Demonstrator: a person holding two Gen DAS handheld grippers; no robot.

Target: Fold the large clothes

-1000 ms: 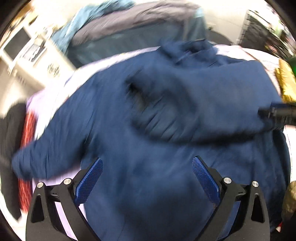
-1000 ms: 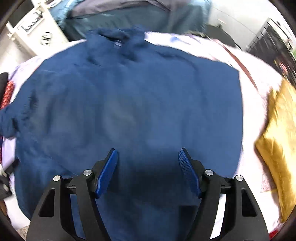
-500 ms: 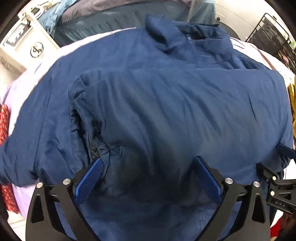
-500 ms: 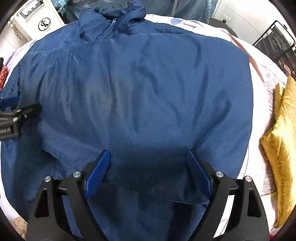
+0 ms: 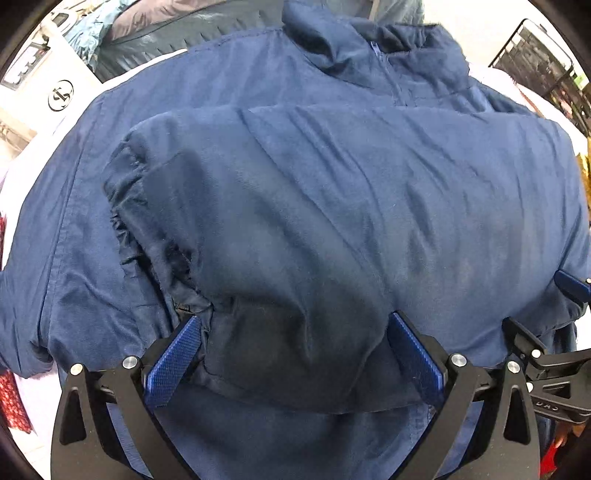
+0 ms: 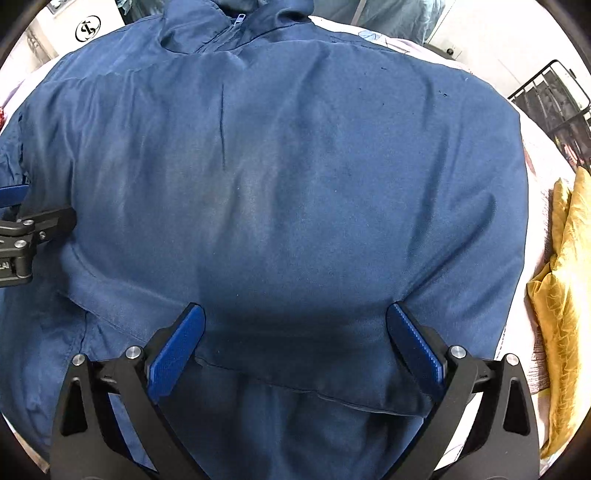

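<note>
Each gripper was a matte black frame of angular plates with triangular cut-outs, fastened by round silver screws near the finger bases. The left gripper (image 5: 295, 350) and right gripper (image 6: 295, 343) both carried flat fingers faced with bright blue pads (image 6: 176, 354) of fine ribbed texture. Small white lettering, too blurred to read, marked the black side body.

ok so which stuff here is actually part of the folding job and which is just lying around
Part of the job:
- navy jacket, spread out with a layer folded over its front
- left gripper, open over the folded layer
- right gripper, open over the folded layer

Just lying about:
- gold fabric at the right
- red patterned cloth at the left
- grey-teal garment behind the collar
- black wire rack
</note>
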